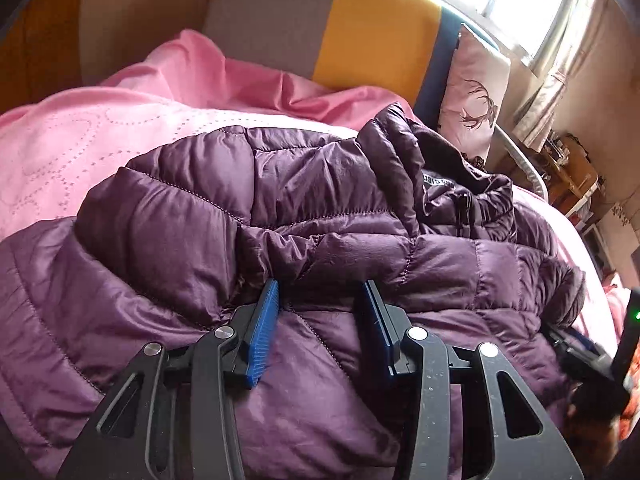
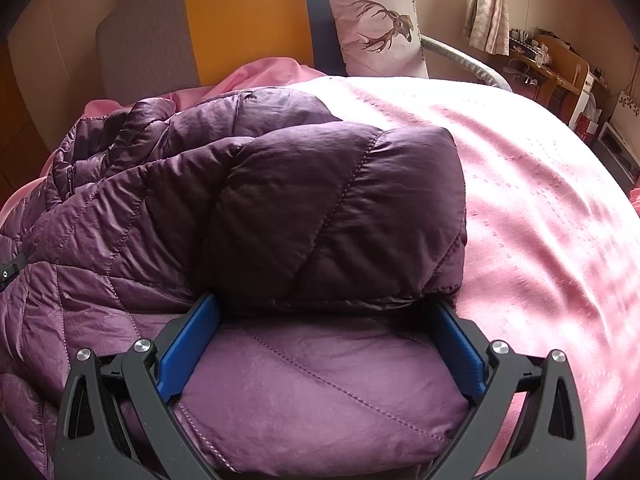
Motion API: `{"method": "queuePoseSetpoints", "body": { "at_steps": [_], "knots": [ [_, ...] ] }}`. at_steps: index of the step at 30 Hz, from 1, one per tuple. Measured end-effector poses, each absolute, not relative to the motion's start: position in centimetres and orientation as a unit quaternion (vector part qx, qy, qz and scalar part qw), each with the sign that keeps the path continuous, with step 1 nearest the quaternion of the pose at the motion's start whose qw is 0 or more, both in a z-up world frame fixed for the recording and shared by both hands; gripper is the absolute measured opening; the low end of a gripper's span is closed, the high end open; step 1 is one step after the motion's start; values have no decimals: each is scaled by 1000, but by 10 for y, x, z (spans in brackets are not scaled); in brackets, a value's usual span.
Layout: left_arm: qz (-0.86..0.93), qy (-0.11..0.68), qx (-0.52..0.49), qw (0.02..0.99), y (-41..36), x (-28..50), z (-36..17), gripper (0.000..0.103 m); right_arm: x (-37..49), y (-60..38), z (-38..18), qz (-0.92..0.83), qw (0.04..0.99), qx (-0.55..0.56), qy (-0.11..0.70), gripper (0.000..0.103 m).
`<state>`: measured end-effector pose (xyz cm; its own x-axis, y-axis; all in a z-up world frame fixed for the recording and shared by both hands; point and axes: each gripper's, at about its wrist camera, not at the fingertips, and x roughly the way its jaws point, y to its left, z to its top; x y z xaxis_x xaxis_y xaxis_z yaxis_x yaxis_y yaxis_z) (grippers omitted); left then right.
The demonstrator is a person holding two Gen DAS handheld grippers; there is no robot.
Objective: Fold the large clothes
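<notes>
pink bedspread | deer pillow against headboard | curtain

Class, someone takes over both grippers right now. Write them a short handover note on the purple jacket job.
Left gripper: jaws part open over the purple puffer jacket, nothing pinched.
Right gripper: jaws wide open, a folded-over sleeve panel lying between the pads, not clamped.
Jacket lies on the pink bedspread, collar toward the deer pillow.
Done: one side folded in over the body.
Left: fold the rest, then flatten it.
</notes>
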<state>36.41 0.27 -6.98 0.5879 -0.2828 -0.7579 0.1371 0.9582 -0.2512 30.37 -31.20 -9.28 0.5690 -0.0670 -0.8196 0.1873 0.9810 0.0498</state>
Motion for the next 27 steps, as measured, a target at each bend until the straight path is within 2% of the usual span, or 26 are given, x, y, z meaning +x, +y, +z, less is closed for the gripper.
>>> {"method": "queuePoseSetpoints", "body": {
  "at_steps": [8,9,11,13,25,27],
  "knots": [
    [-116,450,-95,880,11,354,-58,45,304,-312,-94,-72,883,62,459,101],
    [-113,450,-102,880,12,350,-53,49,304,-312,-94,-72,883,63,459,101],
    [-107,433,-124,886,24,328,-39,70,304,-312,-94,-71,883,61,460,101],
    [-95,419,-155,890,42,305,-32,75,303,-312,-94,-71,883,61,460,101],
    [82,378,-334,860,238,149,-44,75,304,-310,-91,-77,881,50,464,101],
    [122,363,-363,849,274,125,-46,72,304,-308,-86,-78,879,41,468,101]
  ]
}}
